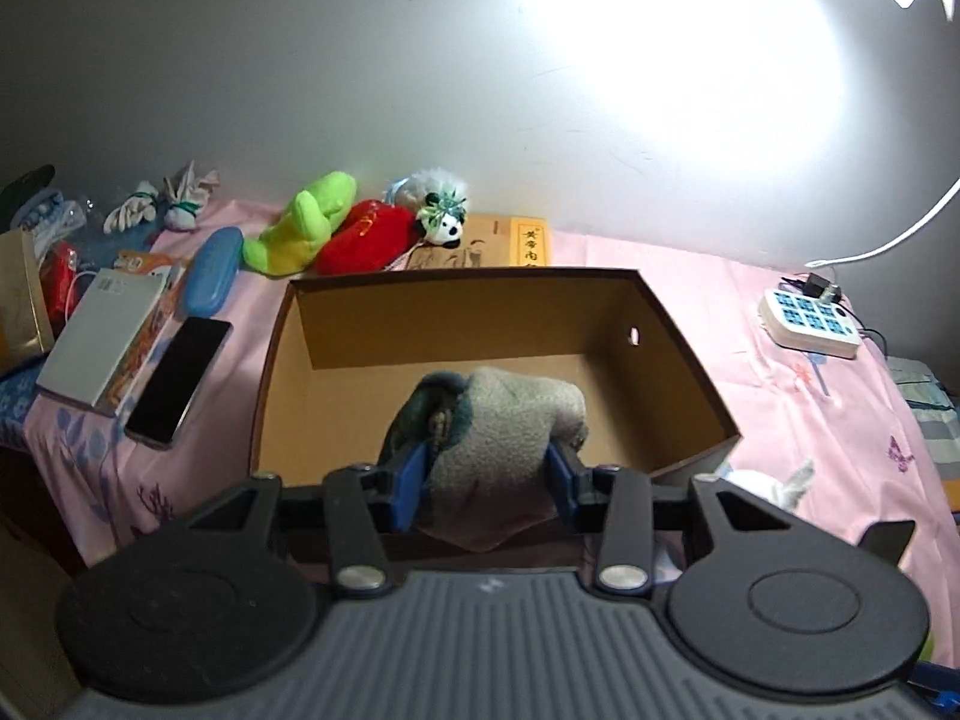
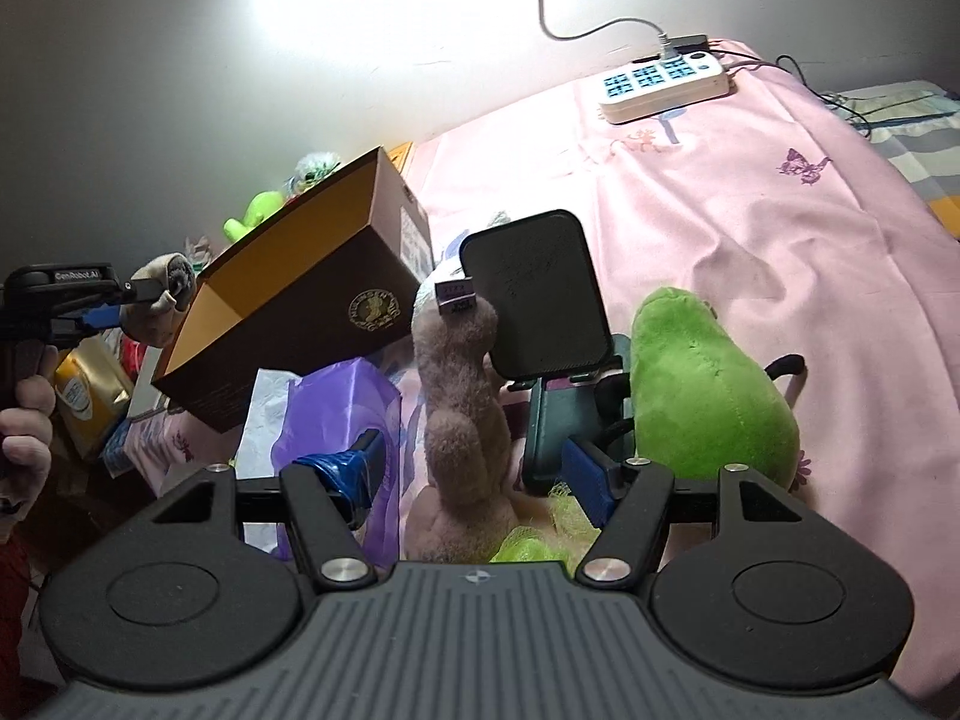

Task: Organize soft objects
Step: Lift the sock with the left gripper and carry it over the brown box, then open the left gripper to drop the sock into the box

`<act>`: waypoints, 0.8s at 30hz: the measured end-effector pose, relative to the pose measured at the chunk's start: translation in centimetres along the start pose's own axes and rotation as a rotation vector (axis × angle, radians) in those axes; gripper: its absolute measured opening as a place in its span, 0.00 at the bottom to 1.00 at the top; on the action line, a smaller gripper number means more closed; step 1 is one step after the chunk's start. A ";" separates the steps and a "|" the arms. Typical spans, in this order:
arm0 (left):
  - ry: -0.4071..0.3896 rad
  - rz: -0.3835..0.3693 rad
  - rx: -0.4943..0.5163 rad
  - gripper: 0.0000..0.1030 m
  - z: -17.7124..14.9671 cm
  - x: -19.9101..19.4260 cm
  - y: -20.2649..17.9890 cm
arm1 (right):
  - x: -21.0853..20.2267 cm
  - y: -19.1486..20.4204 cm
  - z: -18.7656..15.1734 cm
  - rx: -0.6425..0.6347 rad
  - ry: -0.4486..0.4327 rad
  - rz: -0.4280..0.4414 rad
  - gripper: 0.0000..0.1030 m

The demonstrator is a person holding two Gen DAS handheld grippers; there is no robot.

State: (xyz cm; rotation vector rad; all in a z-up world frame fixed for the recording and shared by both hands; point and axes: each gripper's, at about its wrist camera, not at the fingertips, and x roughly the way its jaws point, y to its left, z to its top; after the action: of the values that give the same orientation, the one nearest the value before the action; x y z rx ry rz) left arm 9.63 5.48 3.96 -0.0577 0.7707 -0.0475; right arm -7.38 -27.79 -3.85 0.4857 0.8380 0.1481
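The left gripper was closed on a grey plush toy, blue pads sunk into its sides, holding it over the near edge of the open cardboard box; it looked light and squashy, best pinched across the body as here. The right gripper stood open around a brown plush, pads not pressing. The box lay empty, its walls the only edges to clear; a green plush crowded the right.
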 end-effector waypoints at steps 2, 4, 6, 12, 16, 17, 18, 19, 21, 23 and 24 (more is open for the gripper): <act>0.026 0.011 -0.001 0.41 0.9 2.7 0.7 | 0.1 0.2 0.1 0.022 -0.013 -0.029 0.49; 0.054 0.022 0.001 0.41 1.4 5.4 1.3 | 0.5 0.4 0.3 0.037 -0.023 -0.059 0.49; 0.070 0.031 0.005 0.41 1.6 7.5 1.7 | 0.9 0.8 0.3 0.051 -0.029 -0.084 0.49; 0.146 0.080 0.028 0.42 1.7 12.6 2.3 | 2.1 1.8 0.3 0.083 -0.034 -0.140 0.49; 0.177 0.099 0.048 0.45 1.8 14.2 2.5 | 2.9 2.3 0.3 0.103 -0.031 -0.164 0.49; 0.182 0.104 0.051 0.47 1.8 14.3 2.6 | 3.1 2.6 0.2 0.105 -0.029 -0.169 0.48; 0.181 0.113 0.058 0.51 1.8 14.5 2.6 | 3.3 2.7 0.2 0.108 -0.027 -0.171 0.48; 0.177 0.123 0.071 0.61 1.8 14.5 2.5 | 3.5 2.9 0.2 0.110 -0.025 -0.172 0.48; 0.153 0.131 0.087 0.75 1.9 14.1 2.5 | 3.9 3.2 0.2 0.113 -0.019 -0.175 0.49; 0.146 0.133 0.100 0.75 1.9 13.9 2.5 | 4.2 3.5 0.2 0.112 -0.016 -0.177 0.49; 0.147 0.134 0.105 0.75 1.9 13.7 2.5 | 4.4 3.8 0.3 0.111 -0.015 -0.176 0.49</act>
State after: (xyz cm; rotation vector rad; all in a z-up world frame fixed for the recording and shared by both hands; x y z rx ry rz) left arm 20.86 7.20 -4.37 0.0980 0.9160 0.0359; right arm -4.05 -23.19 -4.89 0.5138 0.8736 -0.0644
